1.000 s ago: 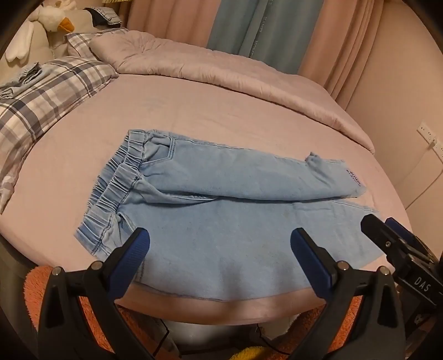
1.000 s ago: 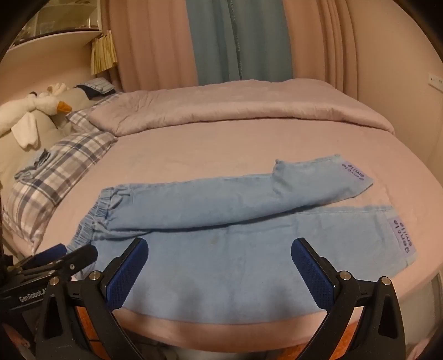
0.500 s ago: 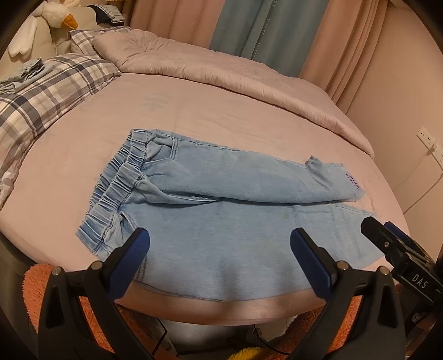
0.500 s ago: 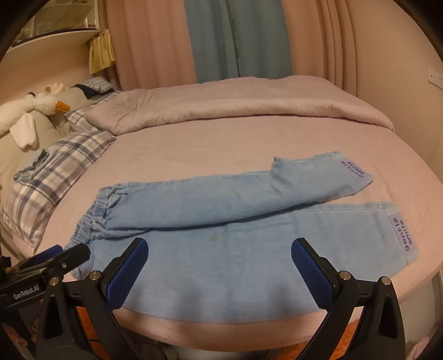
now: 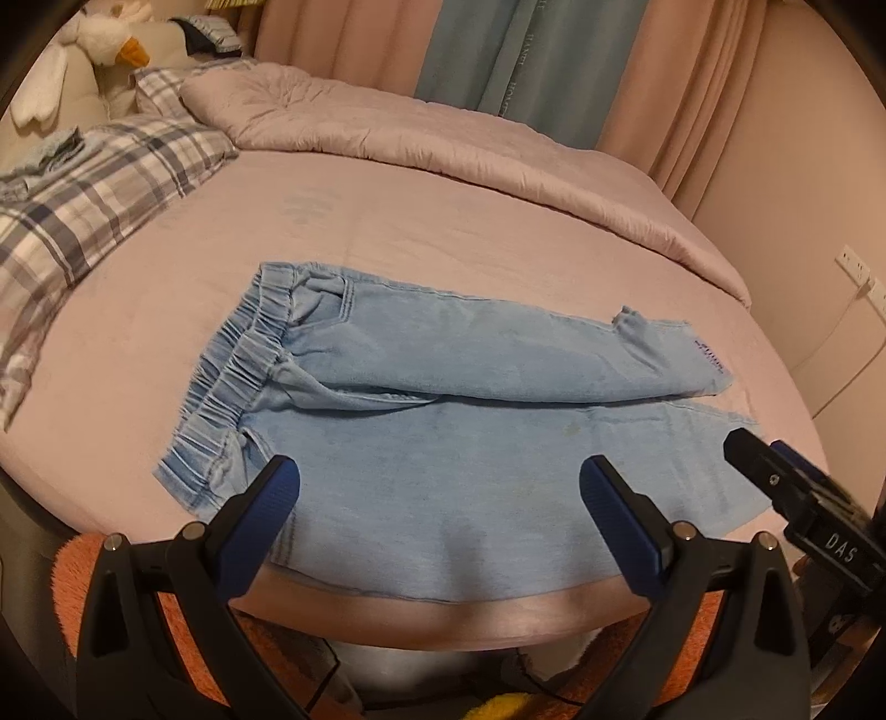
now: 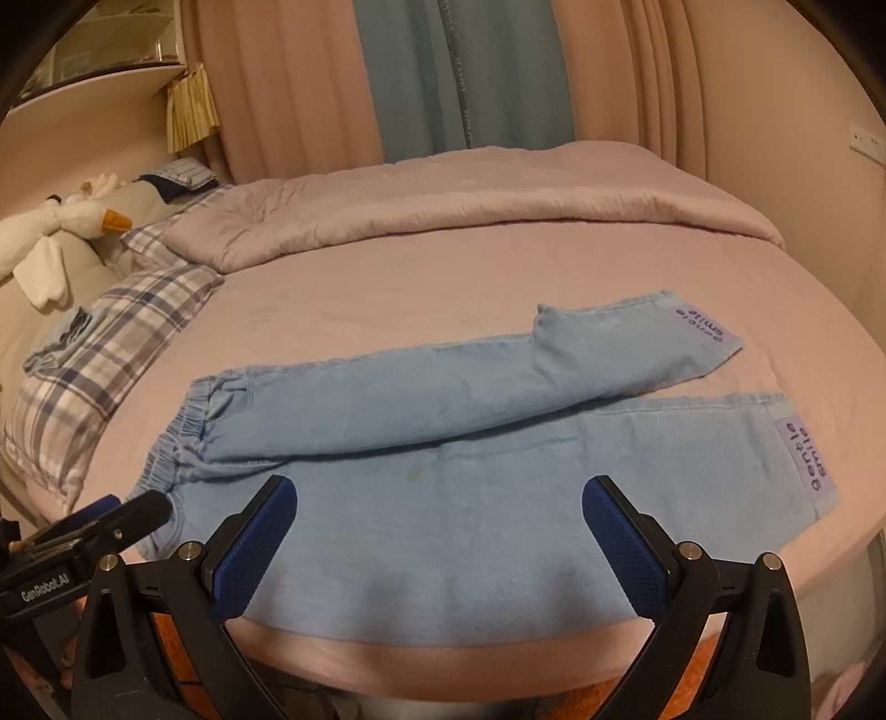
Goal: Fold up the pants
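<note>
Pink bedding (image 5: 387, 221) filled both views, and I stood at its near edge with my left gripper (image 5: 437, 498) spread wide and holding nothing, poised over the near side of the pants (image 5: 443, 459). My right gripper (image 6: 437, 515) was likewise released and empty, above the same lower leg. That leg lay flat along the mattress edge, its hem with the printed label (image 6: 805, 459) off to my right, while the other leg (image 6: 498, 376) crossed it at a slant, with a bump near its cuff. The waistband (image 5: 238, 382) lay bunched to my left. As I judged it, the risk lay in the near leg's edge sitting so close to the drop: a pull toward me could have slid the denim off the bed. Pinching only the top layer would have left the fold lopsided, and the slanted upper leg could have dragged along and wrinkled. The pillow (image 5: 94, 183) and the plush goose (image 5: 105, 44) lay well apart, out of harm's way.
</note>
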Demonstrator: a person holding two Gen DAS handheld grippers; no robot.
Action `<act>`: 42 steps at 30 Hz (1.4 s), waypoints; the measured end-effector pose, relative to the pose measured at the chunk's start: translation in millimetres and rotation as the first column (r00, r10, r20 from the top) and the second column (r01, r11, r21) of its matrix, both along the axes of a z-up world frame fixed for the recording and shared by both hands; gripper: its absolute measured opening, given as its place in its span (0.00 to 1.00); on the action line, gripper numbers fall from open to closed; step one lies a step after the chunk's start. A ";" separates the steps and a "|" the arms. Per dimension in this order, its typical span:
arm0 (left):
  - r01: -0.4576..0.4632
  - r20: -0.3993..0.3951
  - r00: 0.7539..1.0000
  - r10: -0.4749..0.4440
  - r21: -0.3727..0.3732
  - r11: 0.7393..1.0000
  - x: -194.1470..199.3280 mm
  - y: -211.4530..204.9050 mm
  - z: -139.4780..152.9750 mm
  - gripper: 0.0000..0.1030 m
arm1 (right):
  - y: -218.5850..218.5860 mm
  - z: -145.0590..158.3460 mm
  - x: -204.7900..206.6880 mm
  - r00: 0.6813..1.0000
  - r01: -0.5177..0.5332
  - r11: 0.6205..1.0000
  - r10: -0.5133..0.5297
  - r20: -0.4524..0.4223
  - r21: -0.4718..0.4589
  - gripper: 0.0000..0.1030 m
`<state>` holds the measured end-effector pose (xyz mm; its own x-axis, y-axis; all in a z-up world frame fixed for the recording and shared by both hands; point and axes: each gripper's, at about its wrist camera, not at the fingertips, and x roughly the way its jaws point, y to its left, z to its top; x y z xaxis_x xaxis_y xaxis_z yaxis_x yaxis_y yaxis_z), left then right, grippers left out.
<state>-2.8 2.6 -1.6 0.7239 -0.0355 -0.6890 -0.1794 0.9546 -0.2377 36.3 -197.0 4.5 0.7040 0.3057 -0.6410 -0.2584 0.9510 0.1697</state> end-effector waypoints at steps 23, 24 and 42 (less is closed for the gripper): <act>0.025 0.007 1.000 -0.025 -0.007 1.000 4.1 -3.0 3.5 0.98 | -5.5 0.2 2.6 1.000 0.012 1.000 -0.012 0.007 -0.002 0.99; 0.025 0.003 1.000 -0.025 -0.006 1.000 4.2 -3.0 3.5 0.98 | -5.4 0.6 2.5 1.000 0.012 1.000 -0.012 0.007 -0.001 0.99; 0.025 -0.012 1.000 -0.026 -0.018 1.000 4.5 -2.6 -0.4 0.98 | -10.5 -3.2 4.4 1.000 0.027 1.000 -0.027 -0.007 -0.001 0.99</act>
